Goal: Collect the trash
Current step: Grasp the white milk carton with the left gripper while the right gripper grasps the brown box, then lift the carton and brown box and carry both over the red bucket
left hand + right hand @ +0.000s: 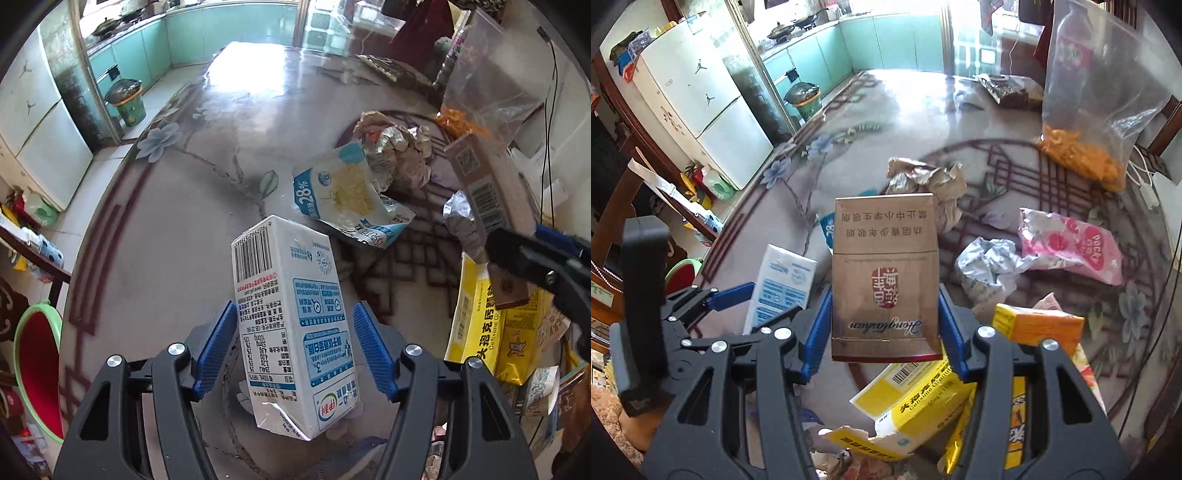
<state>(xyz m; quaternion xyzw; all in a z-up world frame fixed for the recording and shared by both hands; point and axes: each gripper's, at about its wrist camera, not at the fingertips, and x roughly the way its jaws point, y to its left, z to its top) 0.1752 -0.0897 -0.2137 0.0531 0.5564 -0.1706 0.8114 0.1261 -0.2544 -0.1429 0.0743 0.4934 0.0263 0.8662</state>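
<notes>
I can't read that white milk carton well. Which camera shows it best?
The left wrist view: the milk carton fills the centre between the left gripper's blue pads. The right wrist view shows only part of it, behind that gripper.

We are in a home, at a dining table with a floral cover. Ahead and to the left of our left claw an open kitchen shows turquoise cabinets and a wok, with a white fridge and a green bin standing on the tiled floor.
</notes>
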